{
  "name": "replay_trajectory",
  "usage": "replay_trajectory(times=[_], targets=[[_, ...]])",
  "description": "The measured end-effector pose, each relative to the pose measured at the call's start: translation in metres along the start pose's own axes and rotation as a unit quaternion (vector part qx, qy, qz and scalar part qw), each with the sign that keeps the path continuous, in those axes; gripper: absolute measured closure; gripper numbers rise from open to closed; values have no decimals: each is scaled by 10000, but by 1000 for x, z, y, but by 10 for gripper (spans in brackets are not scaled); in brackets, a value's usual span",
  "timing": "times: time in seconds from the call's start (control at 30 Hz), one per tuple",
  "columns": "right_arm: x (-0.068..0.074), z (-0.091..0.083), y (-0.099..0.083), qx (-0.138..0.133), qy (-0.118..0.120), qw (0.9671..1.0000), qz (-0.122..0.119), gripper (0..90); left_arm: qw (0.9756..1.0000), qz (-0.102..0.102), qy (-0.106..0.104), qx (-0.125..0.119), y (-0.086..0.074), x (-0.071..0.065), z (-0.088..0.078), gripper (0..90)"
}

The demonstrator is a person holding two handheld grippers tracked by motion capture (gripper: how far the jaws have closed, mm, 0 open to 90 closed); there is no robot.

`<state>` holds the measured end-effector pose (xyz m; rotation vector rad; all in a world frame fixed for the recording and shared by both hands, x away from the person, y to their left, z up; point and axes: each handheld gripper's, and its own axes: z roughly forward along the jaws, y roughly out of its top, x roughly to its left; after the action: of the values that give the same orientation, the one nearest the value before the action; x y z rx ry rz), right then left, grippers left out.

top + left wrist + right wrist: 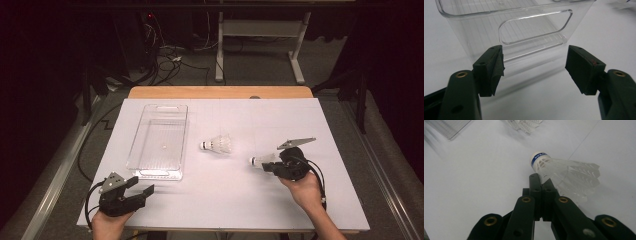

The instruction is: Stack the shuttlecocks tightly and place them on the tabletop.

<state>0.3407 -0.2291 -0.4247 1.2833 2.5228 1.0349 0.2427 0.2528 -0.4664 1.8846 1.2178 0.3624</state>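
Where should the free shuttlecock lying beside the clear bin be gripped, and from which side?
Grip the free shuttlecock from above, jaws straddling the narrow waist just behind its cork, which points toward the clear bin. It lies on its side; the feather skirt looks wide and crushable, so the firm end probably holds better.

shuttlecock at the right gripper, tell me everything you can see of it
The shuttlecock is white, with a rounded cork tip banded in blue and a translucent feather skirt. It lies on its side on the white table, tip pointing away from the right gripper, whose shut jaws pinch the skirt's edge near the cork.
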Motion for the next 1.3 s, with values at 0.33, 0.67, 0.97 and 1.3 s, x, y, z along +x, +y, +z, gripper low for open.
replay_trajectory(times=[0.33, 0.67, 0.97, 1.3], targets=[[-1, 6, 8, -64, 44, 10000, 28, 900, 10000, 6, 6, -5, 0, 0, 0, 318], [-3, 12, 17, -87, 57, 9999, 42, 900, 10000, 16, 6, 0, 0, 1, 0, 318], [-2, 19, 25, -86, 93, 9999, 10, 900, 10000, 7, 6, -8, 0, 0, 0, 318], [-1, 27, 34, -82, 123, 9999, -10, 900, 10000, 12, 4, -7, 0, 0, 1, 318]])
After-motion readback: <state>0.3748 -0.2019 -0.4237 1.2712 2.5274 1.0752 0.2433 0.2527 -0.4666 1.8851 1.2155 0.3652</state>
